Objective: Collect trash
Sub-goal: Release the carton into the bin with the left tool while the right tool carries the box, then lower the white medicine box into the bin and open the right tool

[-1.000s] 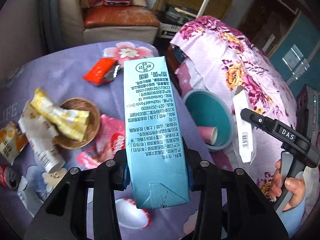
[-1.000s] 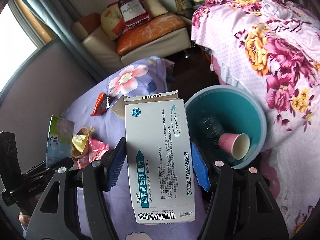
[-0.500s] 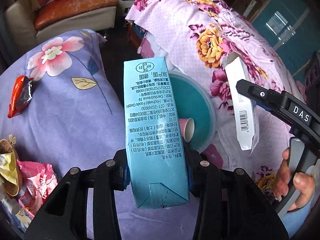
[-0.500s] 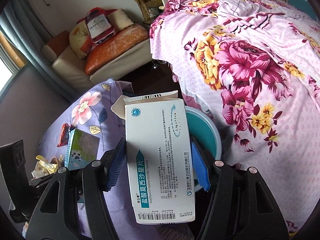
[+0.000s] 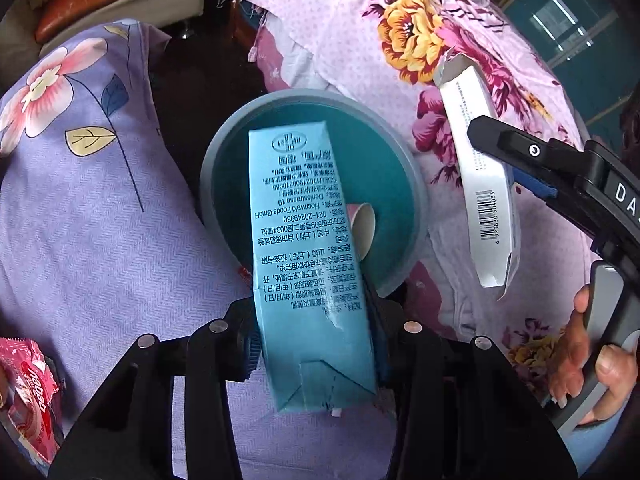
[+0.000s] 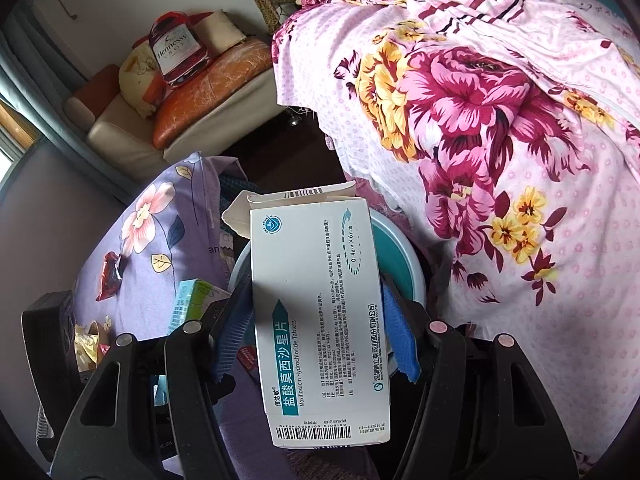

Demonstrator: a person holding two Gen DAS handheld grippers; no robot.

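A light blue drink carton (image 5: 308,248) leans askew between the fingers of my left gripper (image 5: 316,344), whose jaws are opening; the pads look just clear of its sides. It hangs directly over a round teal bin (image 5: 224,160) that holds a pink paper cup (image 5: 362,224). My right gripper (image 6: 316,332) is shut on a white medicine box (image 6: 316,320) with its top flap open, held above the bin's (image 6: 400,256) edge. The same box (image 5: 480,184) shows at the right of the left wrist view. The carton's top (image 6: 196,300) peeks in at the left of the right wrist view.
A purple flowered tablecloth (image 5: 80,220) lies left of the bin, with a pink snack wrapper (image 5: 28,392) and a red wrapper (image 6: 110,276) on it. A bed with a pink floral cover (image 6: 500,120) rises on the right. A sofa (image 6: 200,92) stands behind. A hand (image 5: 588,360) grips the right tool.
Both grippers have swung away from the littered table to above the teal bin. The carton, straight in the left jaws before, now tilts between them.
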